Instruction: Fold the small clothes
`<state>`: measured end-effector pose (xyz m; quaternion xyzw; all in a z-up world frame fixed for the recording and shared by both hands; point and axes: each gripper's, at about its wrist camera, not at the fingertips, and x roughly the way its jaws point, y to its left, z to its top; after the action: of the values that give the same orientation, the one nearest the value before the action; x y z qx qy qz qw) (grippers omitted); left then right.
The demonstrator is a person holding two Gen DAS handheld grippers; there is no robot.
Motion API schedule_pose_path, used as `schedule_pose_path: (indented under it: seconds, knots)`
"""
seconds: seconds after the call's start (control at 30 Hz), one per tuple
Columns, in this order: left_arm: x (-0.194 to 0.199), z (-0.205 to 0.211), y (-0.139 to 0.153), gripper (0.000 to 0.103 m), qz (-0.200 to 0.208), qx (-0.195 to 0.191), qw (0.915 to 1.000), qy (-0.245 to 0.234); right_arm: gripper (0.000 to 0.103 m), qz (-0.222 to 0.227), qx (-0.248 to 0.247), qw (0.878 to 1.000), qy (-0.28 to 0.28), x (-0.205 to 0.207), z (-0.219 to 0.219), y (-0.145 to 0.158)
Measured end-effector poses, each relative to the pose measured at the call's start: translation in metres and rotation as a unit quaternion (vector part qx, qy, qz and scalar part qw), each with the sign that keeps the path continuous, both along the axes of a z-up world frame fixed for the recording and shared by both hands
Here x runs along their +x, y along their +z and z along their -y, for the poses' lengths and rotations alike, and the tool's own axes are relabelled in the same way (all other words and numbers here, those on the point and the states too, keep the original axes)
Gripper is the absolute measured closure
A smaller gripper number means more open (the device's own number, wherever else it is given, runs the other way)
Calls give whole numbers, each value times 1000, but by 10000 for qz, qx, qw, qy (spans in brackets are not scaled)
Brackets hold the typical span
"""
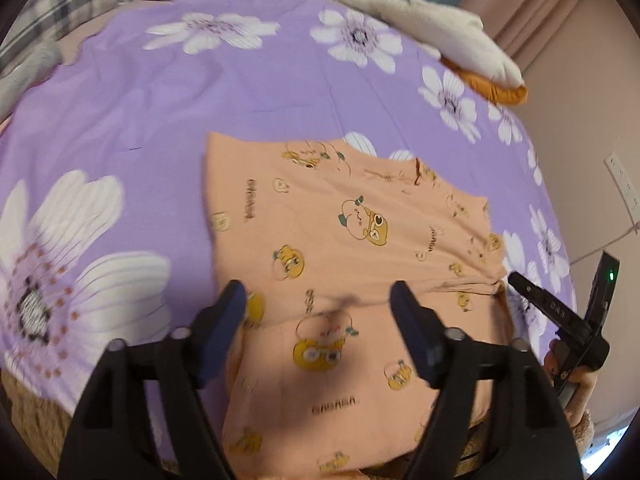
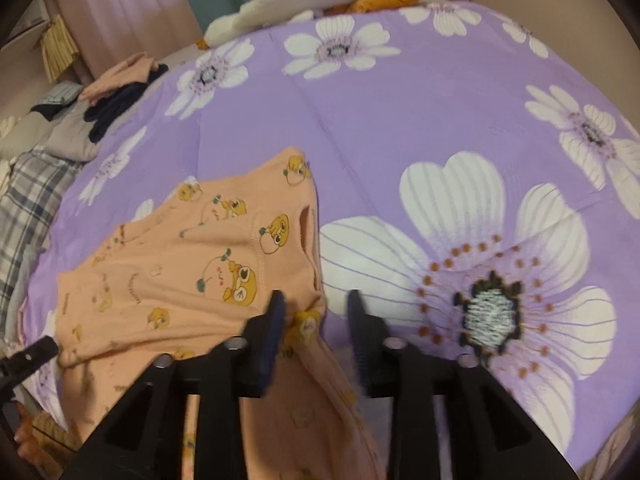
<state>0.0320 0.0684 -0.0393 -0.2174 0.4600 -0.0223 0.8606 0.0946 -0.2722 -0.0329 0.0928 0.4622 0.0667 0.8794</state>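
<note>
Presently, the peach cartoon-print garment [image 1: 352,248] lies on the purple floral bedsheet [image 1: 200,92], its near portion hanging over the bed's front edge. A fold line crosses it near the front, with the upper layer laid back over the lower.

The left gripper [image 1: 318,300] hovers over the garment's near part with its 2 fingers spread wide; nothing sits between them. The right gripper [image 2: 316,312] is likewise spread, positioned at the garment's right edge, with 1 finger [image 2: 274,320] over the fabric and the other over the sheet. Contact with the cloth cannot be confirmed in either view.

A white and orange plush toy [image 1: 432,28] rests at the far edge of the bed. A pile of dark and peach clothes [image 2: 116,88] lies at the far left in the right wrist view, beside plaid bedding [image 2: 32,200].
</note>
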Motion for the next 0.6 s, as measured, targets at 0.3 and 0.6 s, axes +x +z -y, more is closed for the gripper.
schedule_pose_path:
  seconds: [0.3, 0.6]
  knots:
    - [-56, -9, -25, 24, -522, -98, 9974, 488, 50, 133, 111, 9995, 260, -66, 28, 12]
    - [-69, 2, -42, 36, -608, -79, 9974, 368, 50, -362, 182, 9980, 481, -108, 34, -13]
